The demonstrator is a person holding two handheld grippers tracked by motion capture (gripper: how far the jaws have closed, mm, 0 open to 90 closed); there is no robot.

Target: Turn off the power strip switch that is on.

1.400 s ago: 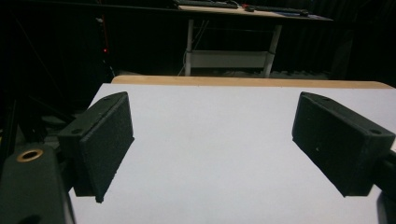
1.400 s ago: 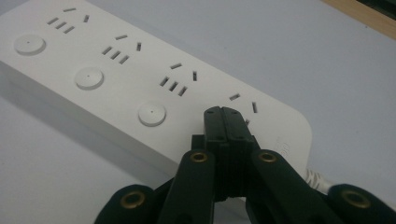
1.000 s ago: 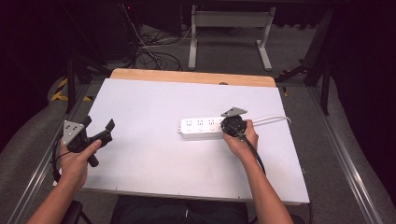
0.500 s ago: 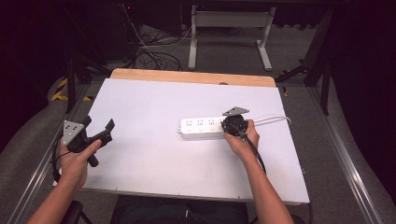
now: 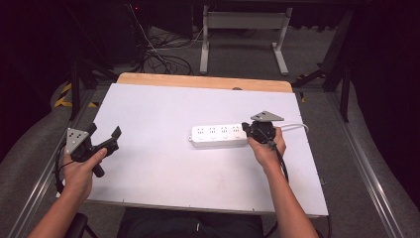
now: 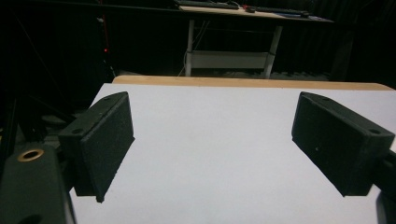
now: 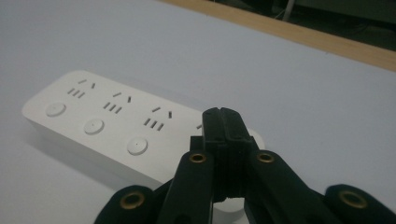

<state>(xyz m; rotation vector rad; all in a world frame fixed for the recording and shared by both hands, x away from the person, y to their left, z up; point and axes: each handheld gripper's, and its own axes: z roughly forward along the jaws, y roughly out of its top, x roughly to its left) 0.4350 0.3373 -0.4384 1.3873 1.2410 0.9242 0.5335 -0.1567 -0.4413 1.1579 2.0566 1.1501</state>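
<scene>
A white power strip (image 5: 218,135) lies across the right middle of the white table (image 5: 173,104); its white cable (image 5: 298,127) leaves from the right end. My right gripper (image 5: 246,129) is shut, and its tips rest over that right end. In the right gripper view, the closed jaws (image 7: 222,116) cover the last socket of the strip (image 7: 107,119), with nothing held between them. My left gripper (image 5: 105,132) is open, held over the table's left edge, far from the strip. In the left gripper view the pads (image 6: 105,140) stand wide apart over bare white tabletop.
A wooden strip (image 5: 203,81) runs along the table's far edge. Beyond it on the floor are loose black cables (image 5: 163,62) and a grey desk frame (image 5: 242,29). Metal rails (image 5: 366,178) flank the table.
</scene>
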